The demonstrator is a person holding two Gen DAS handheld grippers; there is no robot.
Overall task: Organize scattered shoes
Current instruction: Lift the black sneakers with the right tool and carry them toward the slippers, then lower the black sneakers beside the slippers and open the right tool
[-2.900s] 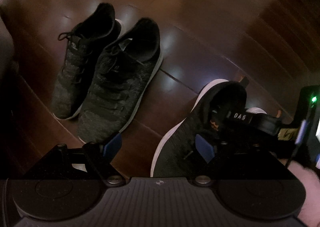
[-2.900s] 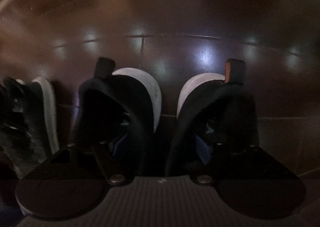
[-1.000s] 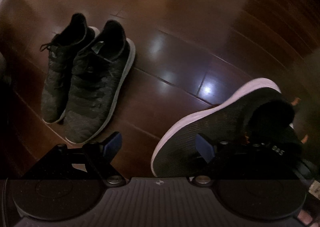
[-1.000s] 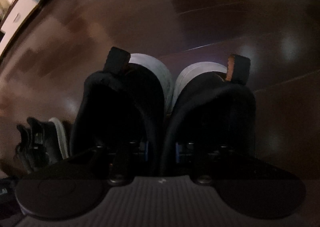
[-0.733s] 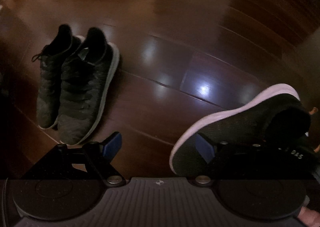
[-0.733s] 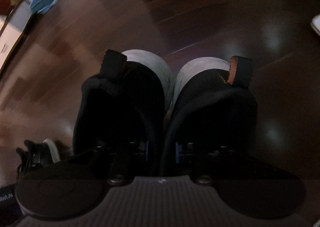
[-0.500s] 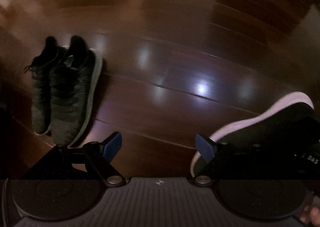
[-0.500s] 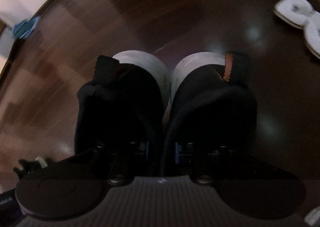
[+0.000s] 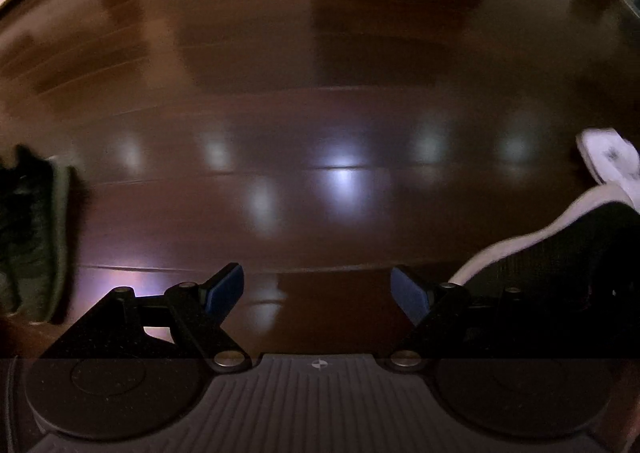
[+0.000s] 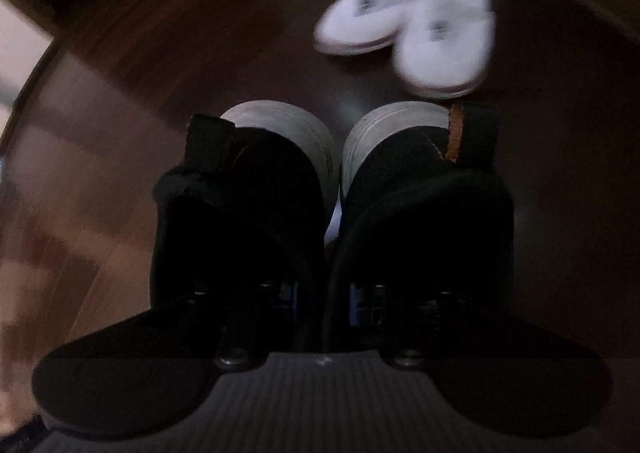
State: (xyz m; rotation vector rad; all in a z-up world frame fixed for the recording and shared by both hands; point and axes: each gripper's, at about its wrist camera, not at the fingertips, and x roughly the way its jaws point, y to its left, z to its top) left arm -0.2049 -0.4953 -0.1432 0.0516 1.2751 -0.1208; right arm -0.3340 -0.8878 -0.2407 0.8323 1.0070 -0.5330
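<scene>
Through my left camera the dark wooden floor [image 9: 320, 125] fills most of the frame, glossy, with pale patches of reflected light across the middle. At the far left edge sits a pair of dark knit sneakers [image 9: 34, 237], blurred and partly cut off, so I can make out two shoes only roughly. At the right edge a black sneaker with a white sole [image 9: 560, 253] juts in, and above it a bit of white slipper [image 9: 608, 161]. Nothing lies between my left hand-held gripper [image 9: 318, 289] and the floor ahead; its blue-tipped fingers [image 9: 224, 289] stand wide apart and grip nothing.

In my right camera two black sneakers [image 10: 332, 205] fill the centre, heels towards the top of the frame, their white soles side by side and nearly touching. The right one carries an orange-edged heel tab [image 10: 456, 133]; the left one has a dark tab. They block most of the view ahead. Beyond them, in the upper right of the frame, two white slippers [image 10: 408, 25] lie together on the floor, blurred.

My right hand-held gripper [image 10: 322, 293] is drawn close together, pinching the inner collars of both black sneakers, one finger inside each shoe. So I count two black sneakers held, two white slippers, and the dark knit pair off to the left
</scene>
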